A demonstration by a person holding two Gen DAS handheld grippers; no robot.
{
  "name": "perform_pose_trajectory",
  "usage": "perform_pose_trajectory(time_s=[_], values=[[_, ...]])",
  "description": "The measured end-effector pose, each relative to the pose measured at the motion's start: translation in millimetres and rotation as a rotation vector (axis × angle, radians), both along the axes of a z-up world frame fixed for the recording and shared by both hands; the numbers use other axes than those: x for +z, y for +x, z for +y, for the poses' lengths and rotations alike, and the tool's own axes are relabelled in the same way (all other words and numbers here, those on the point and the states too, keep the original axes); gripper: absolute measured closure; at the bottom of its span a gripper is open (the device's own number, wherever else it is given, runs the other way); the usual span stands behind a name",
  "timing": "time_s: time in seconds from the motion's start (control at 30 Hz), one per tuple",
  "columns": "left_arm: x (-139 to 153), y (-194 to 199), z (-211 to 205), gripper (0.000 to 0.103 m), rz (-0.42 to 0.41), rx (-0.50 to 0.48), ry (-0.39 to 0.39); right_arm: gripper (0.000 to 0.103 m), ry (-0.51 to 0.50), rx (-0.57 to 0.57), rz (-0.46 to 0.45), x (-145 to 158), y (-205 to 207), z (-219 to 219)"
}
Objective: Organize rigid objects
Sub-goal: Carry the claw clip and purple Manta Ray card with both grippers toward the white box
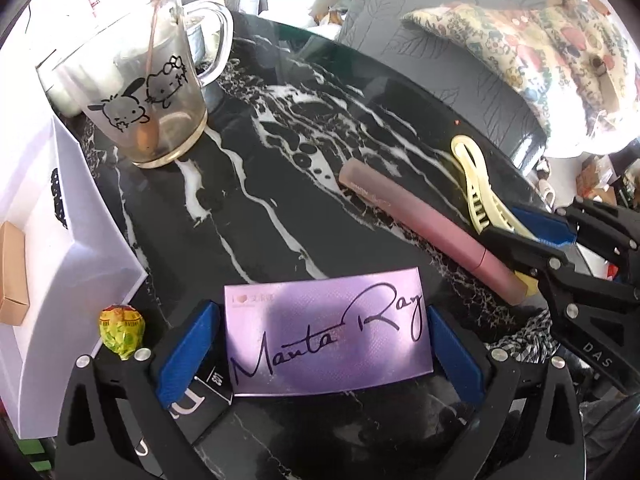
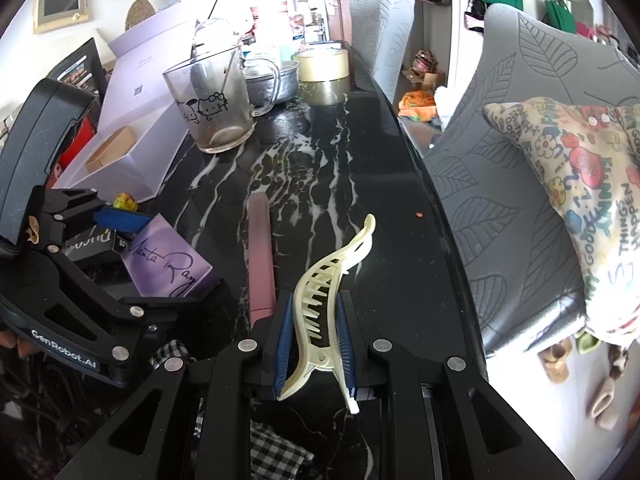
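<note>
Our right hand-held gripper (image 2: 312, 344) clamps the clip (image 2: 332, 280), hiding its middle; the left hand-held gripper (image 1: 326, 340) stands open around the box (image 1: 328, 336); bare desk (image 1: 280, 184) beyond.

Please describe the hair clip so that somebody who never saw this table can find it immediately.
On the black marble table, look near the edge facing the grey chair. Beside the pink tube lies the hair clip, gripped by the right tongs. Only it is pale yellow, curved and toothed.
</note>
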State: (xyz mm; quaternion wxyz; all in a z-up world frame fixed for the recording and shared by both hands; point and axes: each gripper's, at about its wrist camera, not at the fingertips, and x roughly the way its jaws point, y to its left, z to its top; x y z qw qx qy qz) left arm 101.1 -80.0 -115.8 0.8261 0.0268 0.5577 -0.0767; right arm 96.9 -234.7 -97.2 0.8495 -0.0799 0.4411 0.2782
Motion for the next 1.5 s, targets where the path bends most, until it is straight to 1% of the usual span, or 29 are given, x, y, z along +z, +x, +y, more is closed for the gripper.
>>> perform_pose_trajectory(time_s=[0.03, 0.2, 0.4, 0.53, 0.83, 1.23, 1.5], values=[[1, -2, 1, 0.007, -0.015, 0.001, -0.006, 0.082, 0.000, -0.001, -0.001, 0, -1, -1], [7, -5, 1, 0.007, -0.012, -0.033, -0.066, 0.082, -0.007, -0.010, -0.008, 1, -4, -1], [27, -18, -1, 0.007, -0.051, -0.044, -0.068, 0.082, 0.002, -0.018, -0.021, 5, -7, -1], [36, -21, 2, 0.007, -0.073, -0.032, -0.067, 0.082, 0.011, -0.027, -0.041, 13, -9, -1], [49, -40, 24, 0.007, -0.114, 0.023, -0.075, 0.082, 0.029, 0.000, -0.077, 30, -22, 16], [65, -76, 65, 0.007, -0.168, 0.105, -0.080, 0.082, 0.037, 0.058, -0.105, 42, -50, 59], [68, -102, 91, 0.007, -0.189, 0.171, -0.080, 0.082, 0.043, 0.120, -0.116, 48, -68, 86]])
